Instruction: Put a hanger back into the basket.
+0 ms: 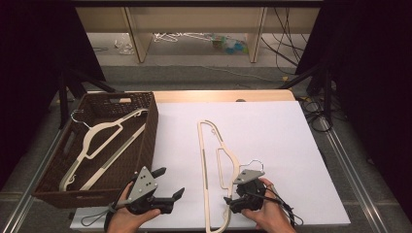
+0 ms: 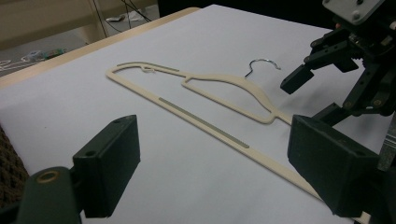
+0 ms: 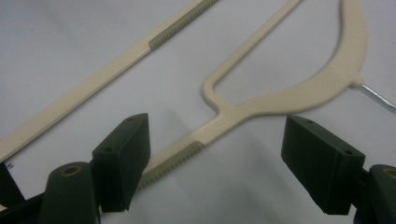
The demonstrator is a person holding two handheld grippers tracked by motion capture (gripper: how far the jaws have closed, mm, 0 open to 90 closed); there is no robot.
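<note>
bench point(image 1: 272, 126): white sheet over a wooden top, carrying everything ahead of both tongs; its bare middle gives room to work on one hanger at a time.
basket point(image 1: 145, 141): dark wicker, just left of the left tongs and running away from them; likely the store for hangers.
hanger in basket point(image 1: 104, 138): cream, lying slanted inside the basket, well left of the right tongs and untouched.
hanger on bench point(image 1: 214, 160): cream with a metal hook point(image 2: 261, 63), lying flat between the two tongs, its long bar running away from them; the hook end sits right by the right tongs.
left tongs point(image 1: 167, 187): jaws apart and empty, held off the sheet beside the basket, pointed toward the hanger; it looks to be waiting.
right tongs point(image 3: 217, 158): jaws apart, straddling the hanger's ribbed shoulder just below the neck without pressing it; by my judgement, lined up to clamp there.
</note>
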